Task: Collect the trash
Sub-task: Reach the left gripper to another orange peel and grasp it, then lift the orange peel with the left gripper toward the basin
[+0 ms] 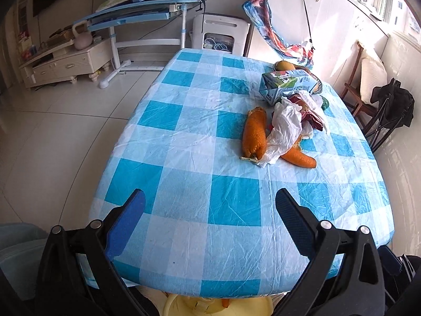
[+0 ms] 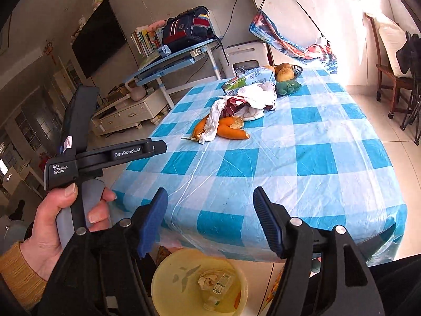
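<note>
A trash pile lies on the far right part of the checked table [image 1: 184, 137]: orange peels [image 1: 254, 135], a crumpled white plastic bag [image 1: 285, 129], a dark red wrapper [image 1: 314, 119] and a milk carton [image 1: 286, 84]. The pile also shows in the right wrist view: peels [image 2: 231, 129], bag [image 2: 214, 121], carton [image 2: 244, 80]. My left gripper [image 1: 210, 205] is open and empty over the near table edge. My right gripper [image 2: 210, 210] is open and empty, above a yellow bin [image 2: 168, 279] holding crumpled paper and a small bottle [image 2: 218, 285].
A fruit basket [image 2: 285, 71] and a green object [image 2: 288, 87] sit at the table's far end. The left gripper's body and the hand holding it [image 2: 79, 184] are at the left. A blue desk [image 1: 136, 13], TV cabinet [image 1: 68, 63] and wooden chair [image 2: 389, 60] stand around.
</note>
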A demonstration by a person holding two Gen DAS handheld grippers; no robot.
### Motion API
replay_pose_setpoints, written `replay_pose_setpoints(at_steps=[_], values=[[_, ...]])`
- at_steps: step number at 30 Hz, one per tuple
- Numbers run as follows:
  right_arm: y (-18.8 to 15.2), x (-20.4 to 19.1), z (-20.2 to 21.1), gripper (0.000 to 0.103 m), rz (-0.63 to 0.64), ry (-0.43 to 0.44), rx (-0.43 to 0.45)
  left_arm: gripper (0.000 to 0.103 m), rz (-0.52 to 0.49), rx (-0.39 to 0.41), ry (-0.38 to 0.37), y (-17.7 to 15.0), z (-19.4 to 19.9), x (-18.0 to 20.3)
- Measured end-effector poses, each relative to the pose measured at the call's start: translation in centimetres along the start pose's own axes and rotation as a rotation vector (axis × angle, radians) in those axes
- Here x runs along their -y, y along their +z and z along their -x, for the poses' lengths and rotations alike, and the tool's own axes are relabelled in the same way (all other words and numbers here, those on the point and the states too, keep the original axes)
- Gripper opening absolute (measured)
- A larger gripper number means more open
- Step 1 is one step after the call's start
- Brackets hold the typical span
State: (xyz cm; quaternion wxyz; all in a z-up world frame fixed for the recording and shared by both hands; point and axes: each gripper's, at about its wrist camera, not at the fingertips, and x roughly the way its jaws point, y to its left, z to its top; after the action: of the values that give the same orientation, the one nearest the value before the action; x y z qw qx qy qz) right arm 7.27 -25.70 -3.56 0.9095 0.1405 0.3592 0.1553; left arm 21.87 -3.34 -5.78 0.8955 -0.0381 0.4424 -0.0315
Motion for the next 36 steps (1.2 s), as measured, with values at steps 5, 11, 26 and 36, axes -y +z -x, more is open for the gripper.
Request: replay_pose_setpoints(at_steps=[5, 11, 26, 36], values=[[0.2, 0.9, -0.6, 0.066, -0.046, 0.027, -0.018, 0.096, 0.029, -0.021, 0.009, 4.3, -4.3, 1.3], [0.7, 1.6, -0.9, 0.067, -0.074, 0.043, -0.023, 0.082, -0.042, -0.092, 0.041, 6.8, -9.4, 3.9], [1.7, 2.9, -1.2, 0.067, -0.113, 0.07, -0.028, 0.026, -0.007, -0.131, -0.165, 5.6, -8.5, 2.4], [1.9, 2.8, -0.9, 0.067, -0.11, 0.075, -0.015, 0.017, 0.014, -0.078, -0.199, 4.5, -5.5, 0.8]])
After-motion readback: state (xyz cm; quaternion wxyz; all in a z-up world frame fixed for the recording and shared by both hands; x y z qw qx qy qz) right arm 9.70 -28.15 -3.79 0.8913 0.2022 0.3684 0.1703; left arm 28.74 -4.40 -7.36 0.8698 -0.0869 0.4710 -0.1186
